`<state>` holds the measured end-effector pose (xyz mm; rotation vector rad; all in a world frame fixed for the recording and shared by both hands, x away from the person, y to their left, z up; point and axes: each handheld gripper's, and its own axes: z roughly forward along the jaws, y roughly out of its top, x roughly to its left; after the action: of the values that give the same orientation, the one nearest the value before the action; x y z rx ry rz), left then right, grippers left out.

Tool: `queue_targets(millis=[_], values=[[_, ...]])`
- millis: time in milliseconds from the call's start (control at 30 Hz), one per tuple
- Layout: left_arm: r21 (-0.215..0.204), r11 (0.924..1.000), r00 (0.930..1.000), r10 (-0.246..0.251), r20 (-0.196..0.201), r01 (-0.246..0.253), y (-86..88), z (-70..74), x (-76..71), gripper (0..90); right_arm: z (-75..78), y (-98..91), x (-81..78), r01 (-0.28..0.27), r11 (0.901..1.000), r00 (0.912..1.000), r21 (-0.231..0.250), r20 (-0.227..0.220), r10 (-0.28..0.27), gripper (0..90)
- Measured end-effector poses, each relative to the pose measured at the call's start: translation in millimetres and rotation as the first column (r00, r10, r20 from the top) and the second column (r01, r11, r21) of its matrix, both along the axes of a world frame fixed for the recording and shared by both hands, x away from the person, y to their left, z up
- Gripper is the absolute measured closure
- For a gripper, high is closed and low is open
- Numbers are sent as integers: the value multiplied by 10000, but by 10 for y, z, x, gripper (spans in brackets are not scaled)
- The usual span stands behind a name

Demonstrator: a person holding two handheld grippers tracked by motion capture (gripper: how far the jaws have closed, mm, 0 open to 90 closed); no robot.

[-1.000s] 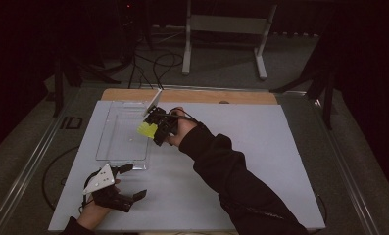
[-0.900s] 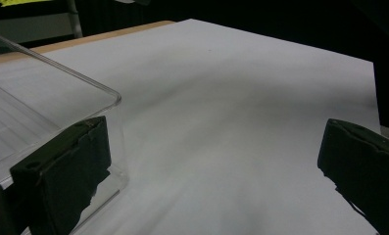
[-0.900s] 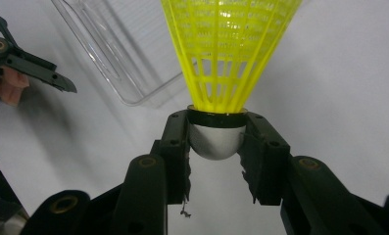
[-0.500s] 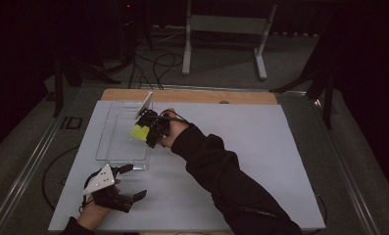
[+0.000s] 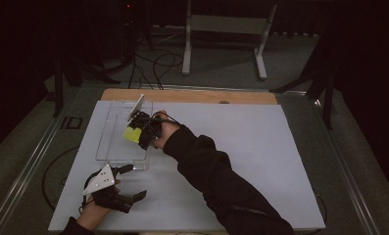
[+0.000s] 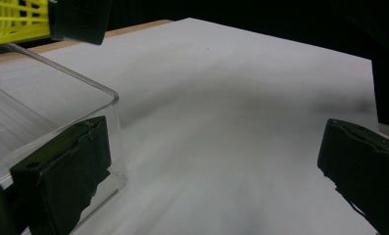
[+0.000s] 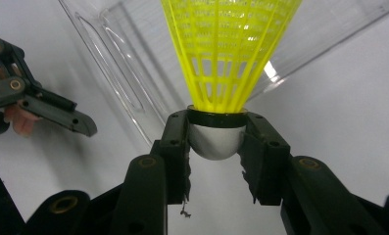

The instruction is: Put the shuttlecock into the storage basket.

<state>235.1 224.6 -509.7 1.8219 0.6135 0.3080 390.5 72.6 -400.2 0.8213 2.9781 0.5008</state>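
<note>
The right gripper (image 7: 216, 147) clamps the yellow plastic shuttlecock (image 7: 226, 54) by its white rounded cork, skirt pointing away, above the clear plastic tray (image 5: 109, 147), ready for setting inside. The left gripper (image 5: 126, 182) rests spread wide beside the tray.

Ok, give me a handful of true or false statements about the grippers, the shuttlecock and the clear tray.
1. The right gripper clamps the yellow shuttlecock by its rounded cork end. True.
2. The shuttlecock lies loose on the white table. False: it is held above the clear tray.
3. The left gripper has its jaws open with nothing between them. True.
4. The left gripper grips the tray's corner. False: in the left gripper view one jaw is beside the corner, and the jaws stand wide apart.
5. The shuttlecock is red. False: its skirt is yellow with a pale cork.
</note>
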Motion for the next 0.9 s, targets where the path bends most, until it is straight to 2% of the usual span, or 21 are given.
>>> queue_targets(millis=[333, 433, 567, 633, 733, 900], values=[[21, 10000, 10000, -20, 10, 20, 3, 0, 0, 1, -64, 112, -25, -45, 9995, 9999, 309, -129, 49, 651], [28, 10000, 10000, -38, 6, 38, 2, -1, 0, 0, -94, 128, -34, -49, 9996, 9999, 268, -164, 53, 651], [35, 10000, 10000, -36, 11, 36, 1, 0, 0, 1, -133, 145, -51, -58, 9986, 9996, 533, -281, 73, 651], [41, 10000, 10000, -36, 18, 36, 1, 0, 0, 1, -145, 151, -59, -36, 9980, 9997, 626, -226, 50, 651], [33, 10000, 10000, -45, 2, 45, 0, -1, -1, 1, -160, 148, -72, 124, 9946, 9998, 1029, -184, -106, 651], [23, 10000, 10000, -42, -8, 42, 1, 0, -1, 1, -186, 139, -89, 242, 9915, 9996, 1280, -177, -221, 651]])
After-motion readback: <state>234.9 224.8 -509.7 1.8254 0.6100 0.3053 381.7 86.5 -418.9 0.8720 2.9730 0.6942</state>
